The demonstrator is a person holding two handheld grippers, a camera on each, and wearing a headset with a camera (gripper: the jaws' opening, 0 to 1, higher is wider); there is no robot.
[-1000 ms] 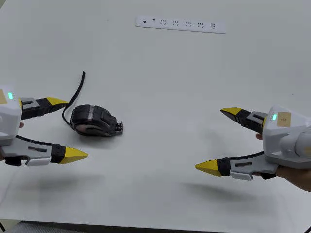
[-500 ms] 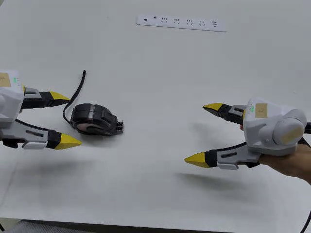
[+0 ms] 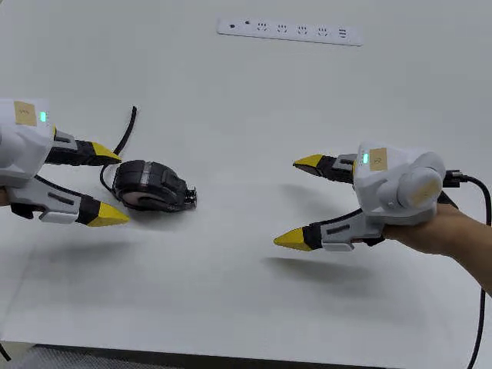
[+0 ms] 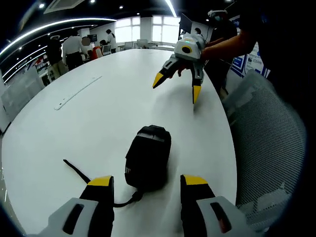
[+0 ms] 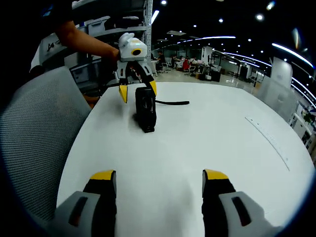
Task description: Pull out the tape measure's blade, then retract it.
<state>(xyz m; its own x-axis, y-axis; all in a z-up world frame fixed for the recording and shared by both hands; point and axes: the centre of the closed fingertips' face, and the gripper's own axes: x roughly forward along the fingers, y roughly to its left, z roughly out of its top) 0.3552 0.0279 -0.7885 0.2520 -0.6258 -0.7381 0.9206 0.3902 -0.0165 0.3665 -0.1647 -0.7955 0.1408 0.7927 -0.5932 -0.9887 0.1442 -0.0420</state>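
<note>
Looking like an open-plan office-lab: ceiling strip lights (image 5: 291,47) running overhead, people (image 4: 74,47) standing at the far end, mesh chair (image 5: 34,133) sitting beside long white table (image 3: 254,292), power strip (image 3: 290,31) lying on it.

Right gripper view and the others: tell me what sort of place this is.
Probably an open-plan office or lab. The wide white table carries a long white power strip, a grey mesh office chair stands beside it, and strip ceiling lights run over distant desks with people.
</note>
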